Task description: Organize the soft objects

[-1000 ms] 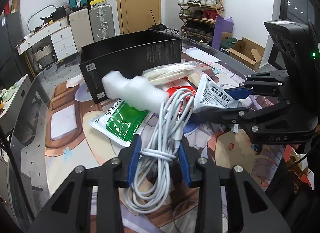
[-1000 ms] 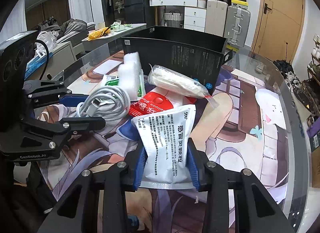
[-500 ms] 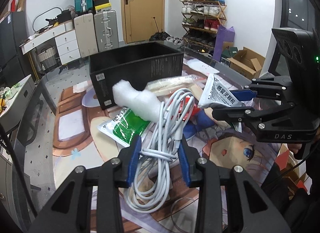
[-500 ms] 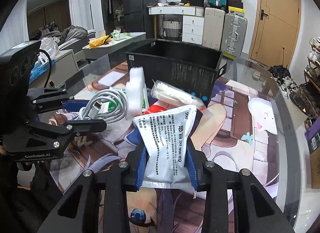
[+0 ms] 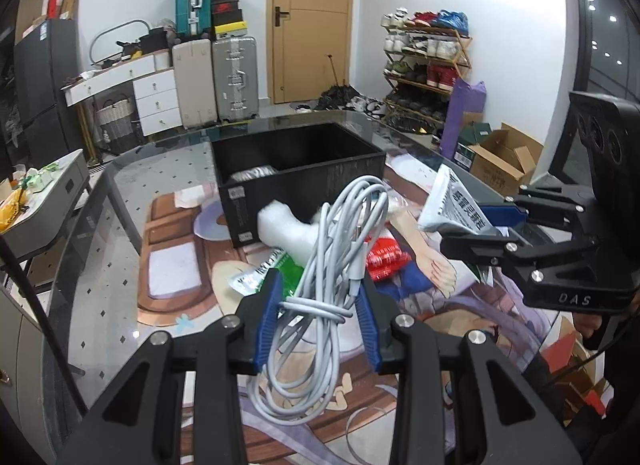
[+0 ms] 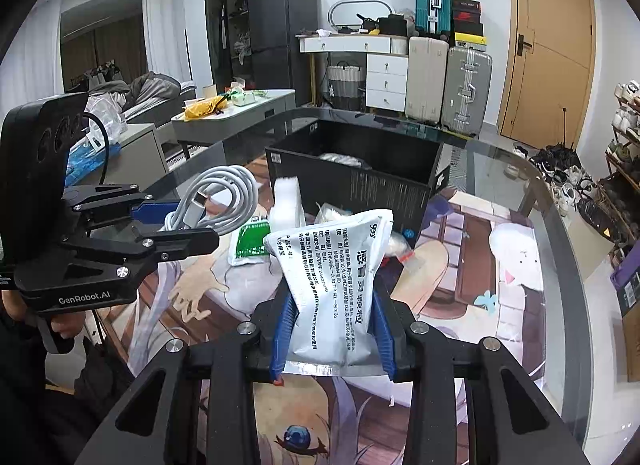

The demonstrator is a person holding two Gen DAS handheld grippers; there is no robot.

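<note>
My left gripper is shut on a coiled grey cable and holds it above the table. It also shows in the right wrist view with the cable. My right gripper is shut on a white medicine pouch with printed text, also lifted; it shows in the left wrist view with the pouch. A black open box stands behind, with a pale item inside. On the table lie a white foam piece, a green packet and a red packet.
A clear bag with white contents lies in front of the box. The glass table with a printed mat extends to the right. Suitcases, drawers and a shoe rack stand beyond the table.
Both grippers have risen with their loads, so the box interior now shows. The items on the table have not moved.
</note>
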